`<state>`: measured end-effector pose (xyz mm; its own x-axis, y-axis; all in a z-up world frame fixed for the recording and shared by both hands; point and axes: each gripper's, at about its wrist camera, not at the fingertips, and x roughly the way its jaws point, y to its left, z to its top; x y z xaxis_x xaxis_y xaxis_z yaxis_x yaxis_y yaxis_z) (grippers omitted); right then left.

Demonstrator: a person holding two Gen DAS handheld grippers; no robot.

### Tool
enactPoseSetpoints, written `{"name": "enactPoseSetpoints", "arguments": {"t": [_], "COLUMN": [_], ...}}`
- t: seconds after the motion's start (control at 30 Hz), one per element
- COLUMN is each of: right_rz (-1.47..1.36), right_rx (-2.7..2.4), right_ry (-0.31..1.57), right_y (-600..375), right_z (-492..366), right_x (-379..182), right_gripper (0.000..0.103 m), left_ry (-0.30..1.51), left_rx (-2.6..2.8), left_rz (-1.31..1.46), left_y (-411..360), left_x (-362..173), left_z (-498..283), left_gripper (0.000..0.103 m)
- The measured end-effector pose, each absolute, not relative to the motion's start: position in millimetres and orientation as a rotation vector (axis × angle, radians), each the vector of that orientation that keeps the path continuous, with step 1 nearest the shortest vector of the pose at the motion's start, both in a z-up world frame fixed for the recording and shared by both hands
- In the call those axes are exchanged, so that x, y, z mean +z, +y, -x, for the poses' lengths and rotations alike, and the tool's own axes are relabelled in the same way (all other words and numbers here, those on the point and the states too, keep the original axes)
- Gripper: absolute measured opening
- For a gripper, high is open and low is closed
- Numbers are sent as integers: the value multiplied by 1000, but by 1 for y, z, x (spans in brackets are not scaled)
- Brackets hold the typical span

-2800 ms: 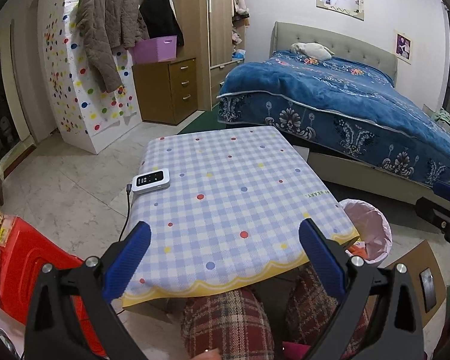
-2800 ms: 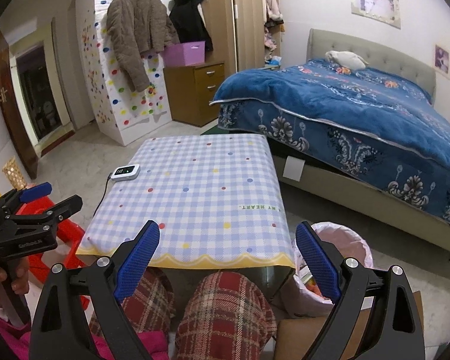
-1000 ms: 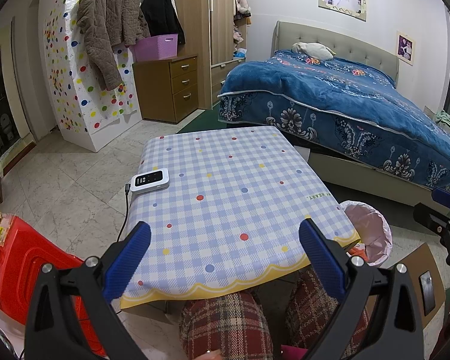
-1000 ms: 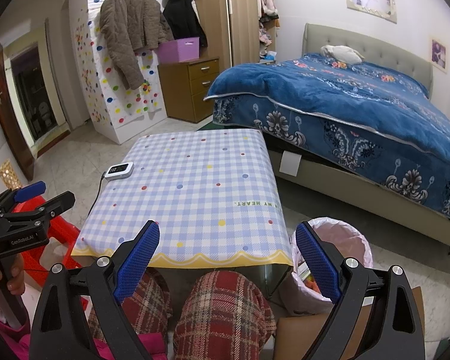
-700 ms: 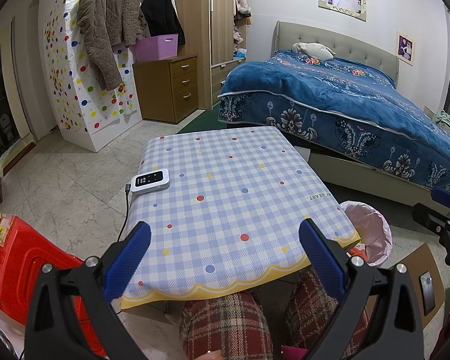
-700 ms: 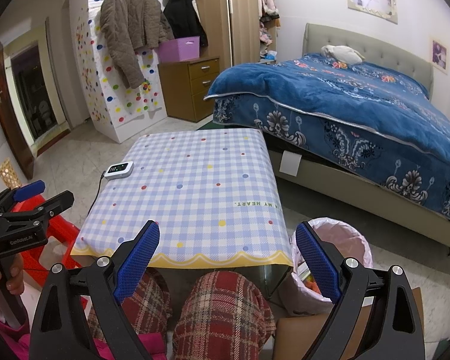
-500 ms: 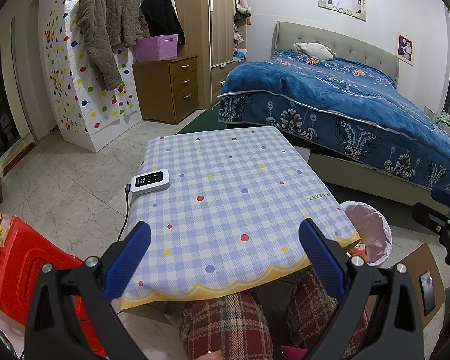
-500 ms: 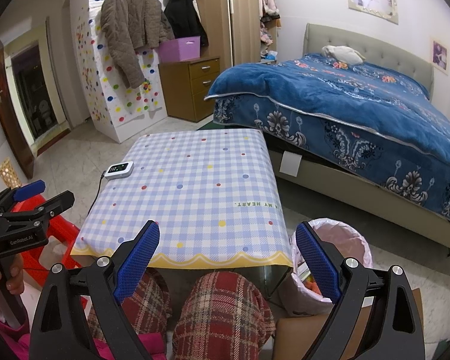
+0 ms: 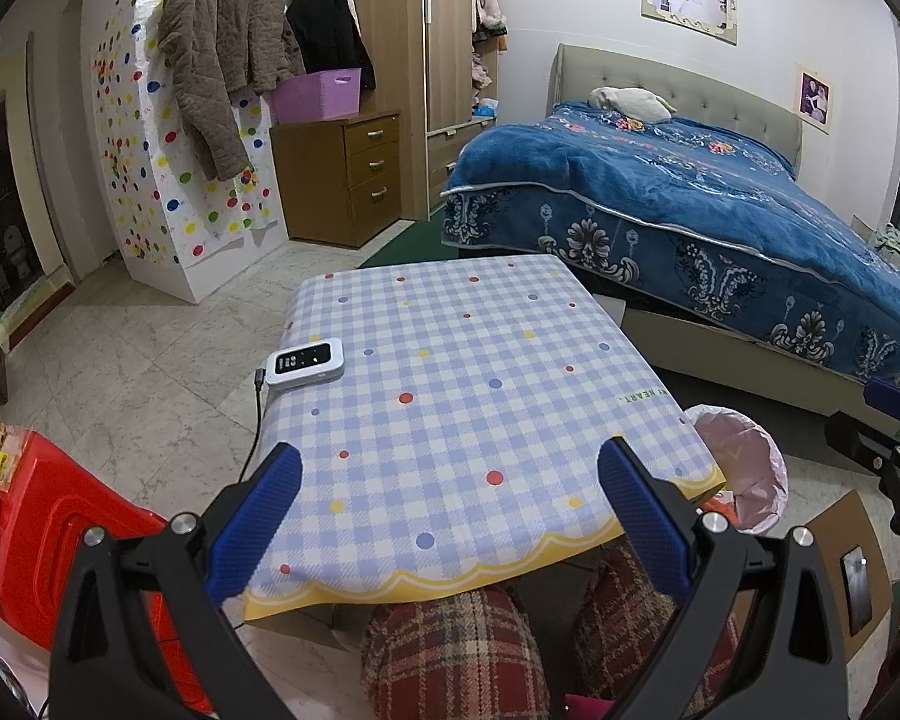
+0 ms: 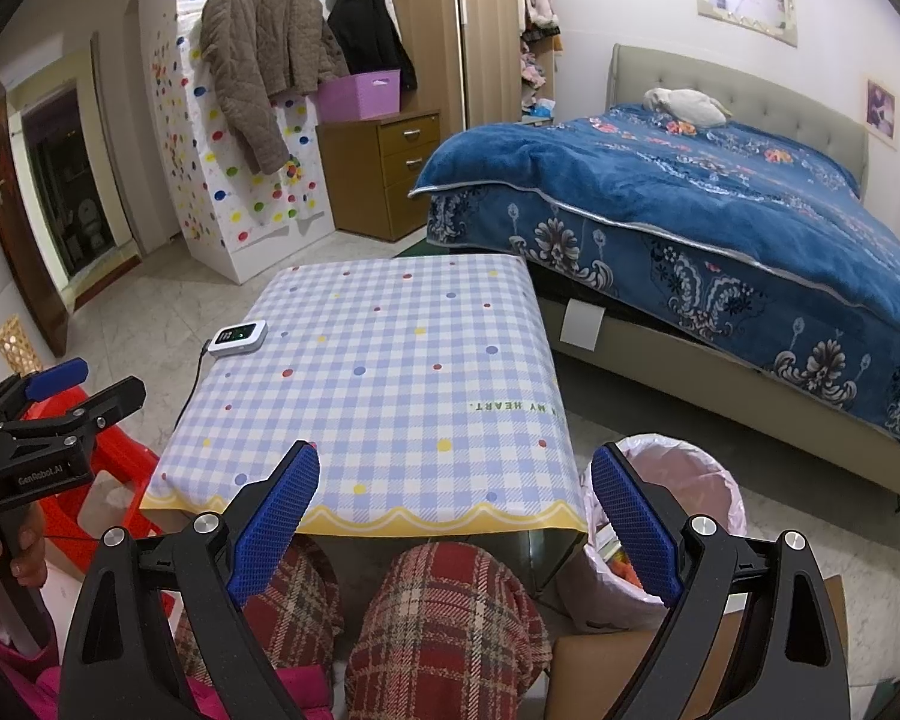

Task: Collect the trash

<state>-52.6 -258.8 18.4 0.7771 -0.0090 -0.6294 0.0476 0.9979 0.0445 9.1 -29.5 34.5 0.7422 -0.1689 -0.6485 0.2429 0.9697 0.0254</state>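
Both hand-held grippers, left (image 9: 450,480) and right (image 10: 455,486), hover spread wide and empty over the checked surface (image 9: 462,372), likely resting: no trash shows there. The lined bin (image 10: 684,480) at 3 o'clock holds scraps, within reach.

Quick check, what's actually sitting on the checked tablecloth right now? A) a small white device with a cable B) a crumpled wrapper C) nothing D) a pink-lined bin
A: only the small white device lies on the tablecloth, near its left edge, cable trailing off; the pink-lined bin stands on the floor beside the table.
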Motion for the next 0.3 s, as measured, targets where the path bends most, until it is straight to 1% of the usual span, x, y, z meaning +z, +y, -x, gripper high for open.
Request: {"name": "enactPoseSetpoints", "arguments": {"t": [0.2,0.3], "right_rz": [-74,-92], "right_rx": [-36,-40], "right_ry": [675,660], "right_y": [-263,-277], "right_z": [51,51], "right_x": [13,1], "right_gripper": [91,94], "left_ry": [719,736], "left_rx": [-223,-240], "left_rz": [-123,-113], "left_y": [-32,-35], "left_x": [27,19], "left_z": [-15,-20], "left_gripper": [96,96]}}
